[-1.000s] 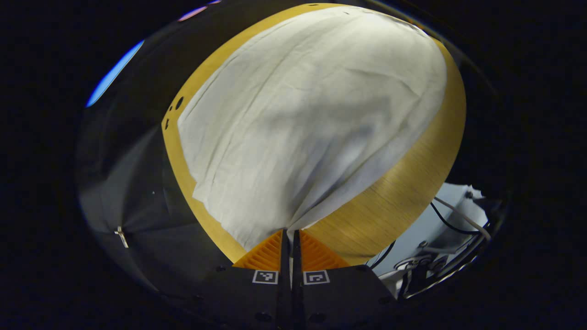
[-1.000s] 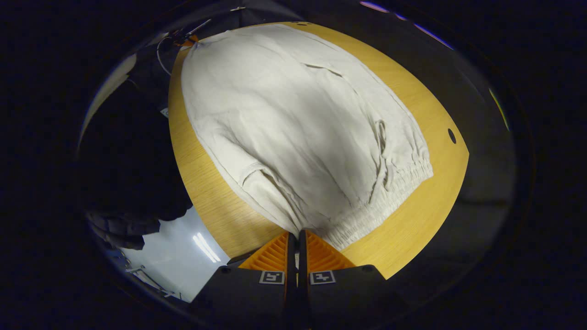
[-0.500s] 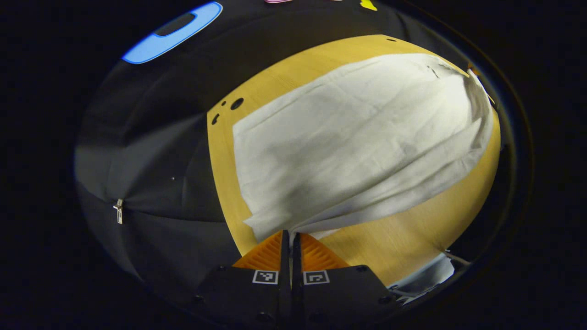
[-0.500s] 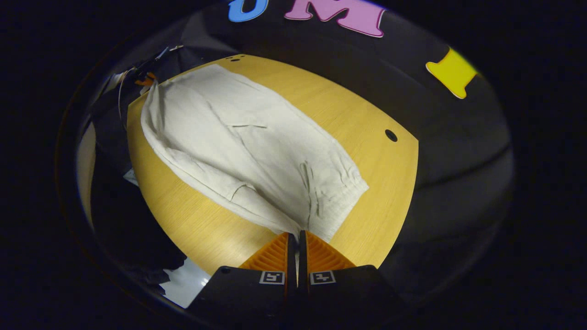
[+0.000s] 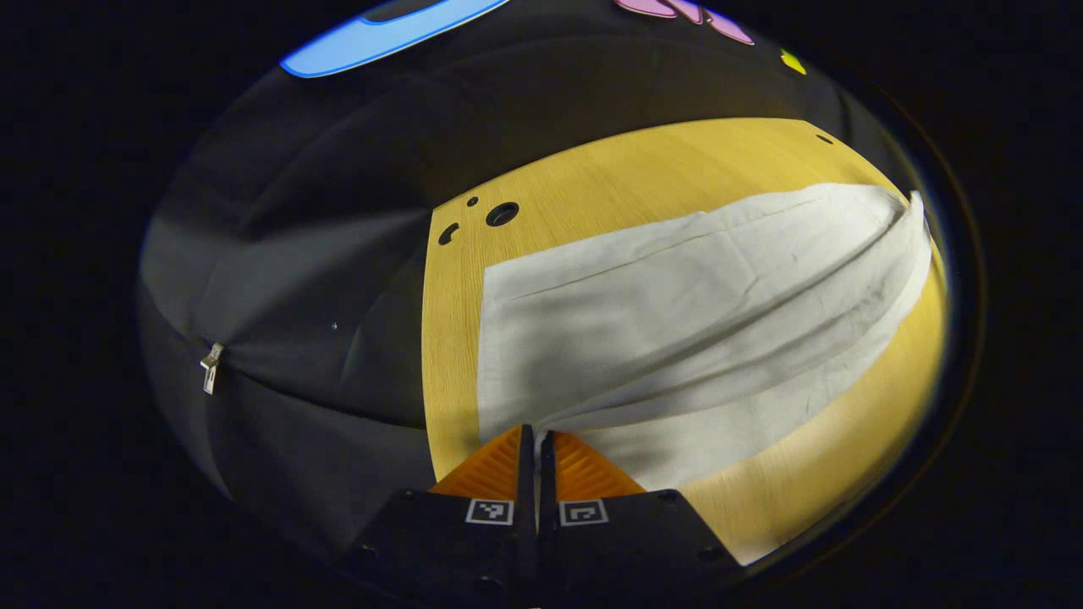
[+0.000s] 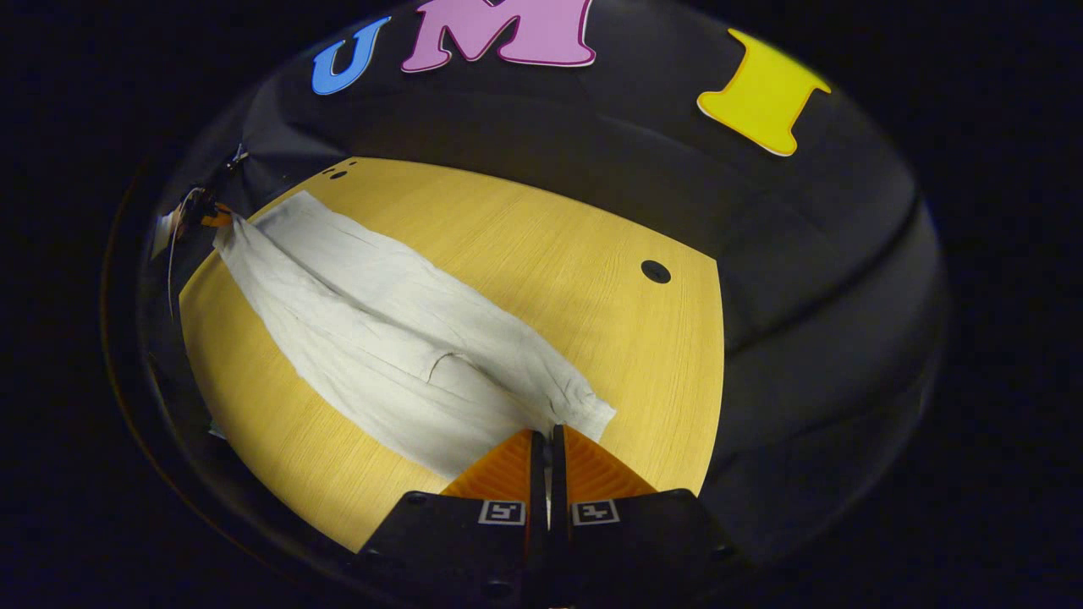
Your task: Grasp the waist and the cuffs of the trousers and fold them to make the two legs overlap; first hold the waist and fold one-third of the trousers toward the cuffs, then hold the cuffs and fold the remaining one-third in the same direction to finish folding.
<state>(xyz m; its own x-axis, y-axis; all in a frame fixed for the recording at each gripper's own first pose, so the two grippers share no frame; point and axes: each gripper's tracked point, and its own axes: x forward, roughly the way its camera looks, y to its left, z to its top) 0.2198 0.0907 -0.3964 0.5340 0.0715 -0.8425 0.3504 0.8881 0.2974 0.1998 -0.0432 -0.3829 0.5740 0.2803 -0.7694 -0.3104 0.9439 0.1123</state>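
Trousers (image 5: 677, 313), soft and limp, draped along the bench (image 6: 541, 254); left tool (image 5: 536, 440) clamps the cuff, right tool (image 6: 546, 440) the waist.

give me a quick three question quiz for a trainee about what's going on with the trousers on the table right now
1. True or false: both grippers are shut on the trousers.
2. Which end does the right gripper hold: (a) the waist, (b) the cuffs?
3. Fill in: the trousers lie on a wooden ____.

Key:
1. True. The left gripper and the right one each pinch cloth in closed jaws.
2. (a) The gathered waist sits at its jaws.
3. table.
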